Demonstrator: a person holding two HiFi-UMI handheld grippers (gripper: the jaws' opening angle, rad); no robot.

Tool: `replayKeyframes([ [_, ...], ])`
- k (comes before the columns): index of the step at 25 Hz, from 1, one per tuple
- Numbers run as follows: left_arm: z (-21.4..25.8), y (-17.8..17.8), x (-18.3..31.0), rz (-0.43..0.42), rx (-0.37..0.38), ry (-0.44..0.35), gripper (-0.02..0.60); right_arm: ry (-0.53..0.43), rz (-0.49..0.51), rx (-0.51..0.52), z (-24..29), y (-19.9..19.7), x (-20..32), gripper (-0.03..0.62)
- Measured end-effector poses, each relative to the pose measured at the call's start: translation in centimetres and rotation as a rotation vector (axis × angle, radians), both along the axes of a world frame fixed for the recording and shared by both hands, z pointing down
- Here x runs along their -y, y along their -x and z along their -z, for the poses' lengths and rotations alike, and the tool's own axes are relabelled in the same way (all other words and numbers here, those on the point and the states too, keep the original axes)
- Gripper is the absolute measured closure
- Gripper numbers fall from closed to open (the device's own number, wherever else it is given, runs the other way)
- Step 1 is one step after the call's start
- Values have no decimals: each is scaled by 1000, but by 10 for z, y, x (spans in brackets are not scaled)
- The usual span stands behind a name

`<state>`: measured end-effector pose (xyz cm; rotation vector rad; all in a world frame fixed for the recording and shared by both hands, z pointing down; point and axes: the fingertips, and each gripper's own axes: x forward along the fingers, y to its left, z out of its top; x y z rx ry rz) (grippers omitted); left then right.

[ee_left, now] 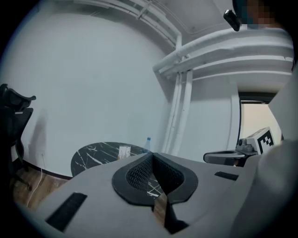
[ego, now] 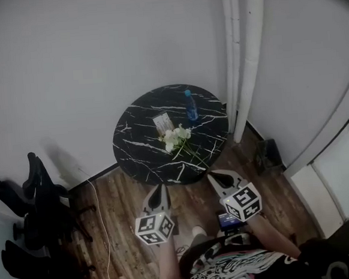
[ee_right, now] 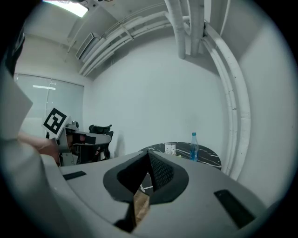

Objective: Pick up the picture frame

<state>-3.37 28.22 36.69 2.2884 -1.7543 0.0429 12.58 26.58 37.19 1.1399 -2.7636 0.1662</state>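
Note:
A small pale picture frame (ego: 162, 123) stands on the round black marble table (ego: 140, 156), behind a bunch of white flowers (ego: 177, 138) and left of a blue bottle (ego: 191, 105). The frame also shows small and far off in the left gripper view (ee_left: 124, 151) and the right gripper view (ee_right: 170, 149). My left gripper (ego: 160, 190) and right gripper (ego: 215, 177) hang side by side short of the table's near edge, both shut with nothing between the jaws. In the gripper views the left gripper (ee_left: 152, 157) and right gripper (ee_right: 148, 155) point toward the table.
White pipes (ego: 243, 52) run up the wall right of the table. Black office chairs (ego: 35, 207) stand at the left on the wood floor (ego: 117, 212). A white cable (ego: 99, 214) trails across the floor. A dark box (ego: 267, 154) sits by the wall at the right.

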Motion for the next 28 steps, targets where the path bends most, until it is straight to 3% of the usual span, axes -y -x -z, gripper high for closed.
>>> replayKeyframes([
  [3,7,-1,14,-4,-13,-2,568,-22,-13,16,5,-5,6,577],
  [13,-10,-6,28,22,109,40,568,38,-69,86,-11,-27,22,576],
  [21,-21,8,62,48,80,63,568,58,-62,88,-19,-21,61,576],
  [28,-32,26,140,31,65,60,568,91,-71,68,-32,-6,131,576],
])
